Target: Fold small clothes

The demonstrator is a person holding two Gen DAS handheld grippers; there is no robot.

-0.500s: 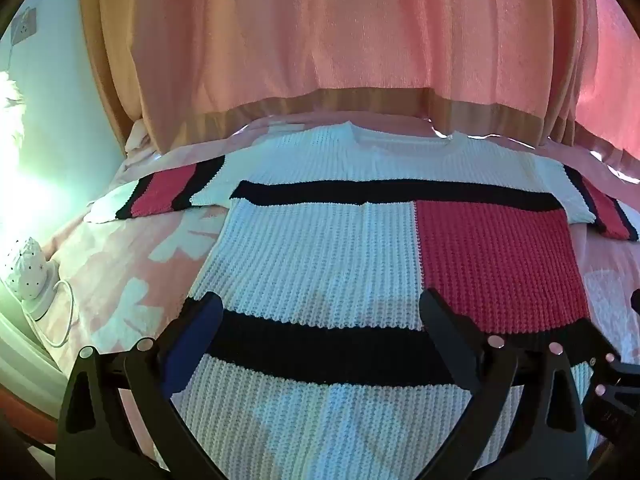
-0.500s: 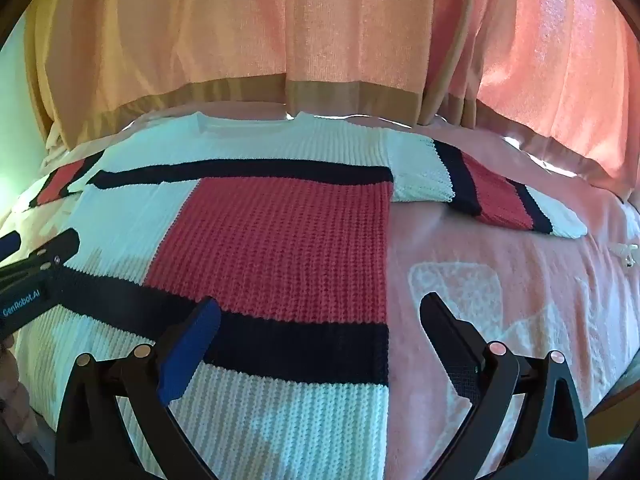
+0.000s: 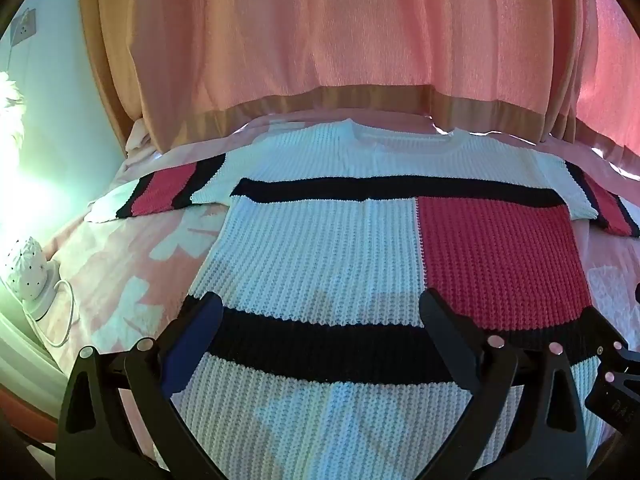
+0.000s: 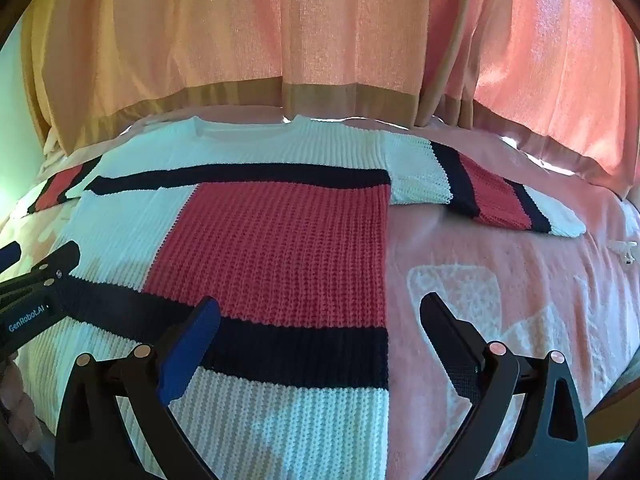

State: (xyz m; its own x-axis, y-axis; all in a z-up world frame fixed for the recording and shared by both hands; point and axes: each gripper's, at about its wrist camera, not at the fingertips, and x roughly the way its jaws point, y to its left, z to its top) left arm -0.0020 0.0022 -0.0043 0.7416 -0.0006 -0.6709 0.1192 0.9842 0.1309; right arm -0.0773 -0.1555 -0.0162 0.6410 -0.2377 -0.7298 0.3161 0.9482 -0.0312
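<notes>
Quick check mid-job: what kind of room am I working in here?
Most likely a bedroom. The white, red and black knitted sweater lies flat on a pink floral bedspread, long salmon-pink curtains hang just behind, and a small white dotted lamp sits beside it.

The left gripper (image 3: 320,320) at the bottom of its frame is black plastic, two angular fingers on triangular cut-out frames; its left pad (image 3: 192,344) is blue, its right black; round silver rivets stud the joints. The right gripper (image 4: 320,320) is built alike; at the left edge of its frame the other gripper's side carries white "GenRobot.AI" lettering.
</notes>
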